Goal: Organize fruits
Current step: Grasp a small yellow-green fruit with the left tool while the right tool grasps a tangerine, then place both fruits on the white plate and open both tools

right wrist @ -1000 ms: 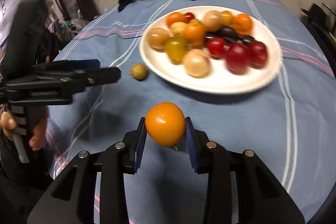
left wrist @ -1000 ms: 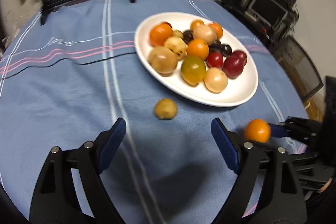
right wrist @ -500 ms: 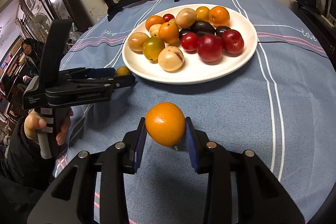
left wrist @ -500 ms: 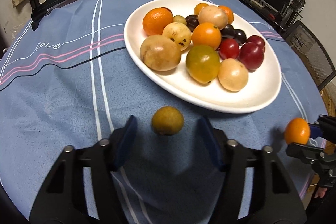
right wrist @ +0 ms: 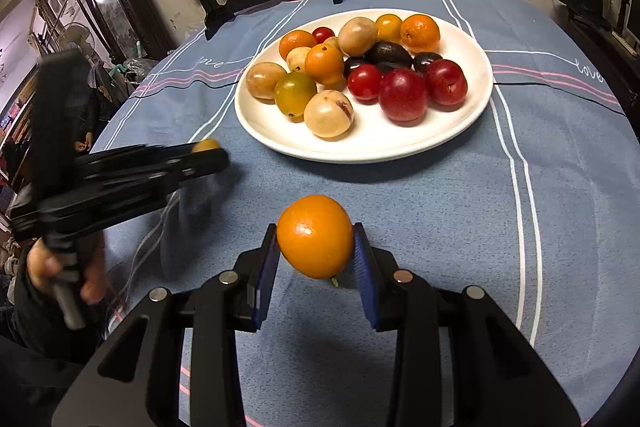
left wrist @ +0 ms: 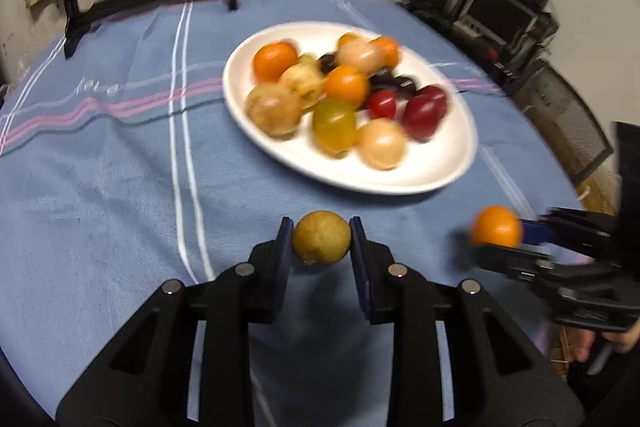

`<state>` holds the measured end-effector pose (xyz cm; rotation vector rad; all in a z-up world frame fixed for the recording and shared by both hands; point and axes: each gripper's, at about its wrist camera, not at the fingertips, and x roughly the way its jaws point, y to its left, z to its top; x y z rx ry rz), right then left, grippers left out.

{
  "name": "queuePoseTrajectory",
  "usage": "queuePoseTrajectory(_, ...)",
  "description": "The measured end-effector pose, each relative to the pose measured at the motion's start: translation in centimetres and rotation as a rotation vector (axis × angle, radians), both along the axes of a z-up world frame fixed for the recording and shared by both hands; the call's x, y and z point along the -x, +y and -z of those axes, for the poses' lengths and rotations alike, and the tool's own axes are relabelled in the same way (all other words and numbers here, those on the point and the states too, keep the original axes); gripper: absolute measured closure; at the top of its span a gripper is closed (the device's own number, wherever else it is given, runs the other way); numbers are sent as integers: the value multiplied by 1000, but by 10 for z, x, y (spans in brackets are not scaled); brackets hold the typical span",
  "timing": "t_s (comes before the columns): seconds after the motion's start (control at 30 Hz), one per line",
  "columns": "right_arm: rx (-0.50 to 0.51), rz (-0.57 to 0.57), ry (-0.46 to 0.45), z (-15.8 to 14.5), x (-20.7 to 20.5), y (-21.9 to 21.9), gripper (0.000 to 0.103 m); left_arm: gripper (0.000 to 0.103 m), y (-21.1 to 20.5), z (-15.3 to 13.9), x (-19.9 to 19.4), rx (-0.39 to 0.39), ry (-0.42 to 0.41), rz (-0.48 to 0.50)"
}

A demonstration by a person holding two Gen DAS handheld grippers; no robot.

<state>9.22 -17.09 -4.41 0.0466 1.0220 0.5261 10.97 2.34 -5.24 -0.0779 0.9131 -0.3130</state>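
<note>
With most of the fruit already heaped on the white plate (right wrist: 472, 115), which sits toward twelve o'clock of both cameras on the blue-clothed counter (right wrist: 460, 211), the job looks nearly finished, since no loose fruit shows on the cloth in either view. Two pieces are off the plate, and both are in the air. One is a yellow-brown fruit (left wrist: 321, 242), which the left claw (left wrist: 321, 247) pinches between its blue pads. The other is an orange (right wrist: 315, 235) clamped the same way in the right claw (right wrist: 316, 247). From the left camera the right claw and its orange sit at about four o'clock of the plate. From the right camera the left claw reaches in at nine o'clock, just short of the rim. What is left, by my reading, is to carry each piece over the rim and set it down. The bare white patch along the near edge of the plate looks the likeliest room.
</note>
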Motion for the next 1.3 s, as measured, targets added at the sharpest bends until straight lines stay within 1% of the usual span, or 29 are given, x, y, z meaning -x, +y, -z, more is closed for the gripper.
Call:
queuePoseTrajectory(0.13, 5, -1, -23, -7, -6, -4, 66, 75, -13, -28, -1, 9, -39, 32)
queuePoseTrajectory(0.27, 18, 6, -53, -17, -21, -9, 66, 74, -29, -46, -29, -15, -65, 41)
queuePoseTrajectory(0.37, 35, 16, -80, -24, -42, -12, 66, 75, -42, -52, -56, -12, -61, 41)
queuePoseTrajectory(0.53, 78, 43, -115, -31, -83, -18, 66, 74, -62, -51, -96, -25, -56, 31)
queuePoseTrajectory(0.7, 101, 35, -105, -27, -114, -14, 66, 74, -71, -48, -127, -29, -40, 21)
queuePoseTrajectory(1.03, 111, 15, -94, -19, -144, 3, 66, 74, -62, -33, -152, -17, 2, -16)
queuePoseTrajectory(1.1, 116, 8, -105, -17, -148, 8, 64, 73, -61, -31, -155, -24, 11, -21)
queuePoseTrajectory(1.13, 122, 9, -114, -18, -149, 9, 55, 64, -60, -31, -156, -23, 10, -25)
queuePoseTrajectory(1.17, 145, 19, -135, -20, -149, 11, 40, 41, -59, -32, -156, -21, 9, -30)
queuePoseTrajectory(1.2, 155, 28, -152, -22, -148, 11, 38, 31, -56, -34, -155, -16, 1, -40)
queuePoseTrajectory(1.23, 166, 36, -172, -28, -144, 10, 38, 25, -52, -40, -152, -7, -20, -58)
queuePoseTrajectory(1.3, 180, 38, -187, -35, -135, 7, 38, 24, -44, -50, -143, 7, -45, -69)
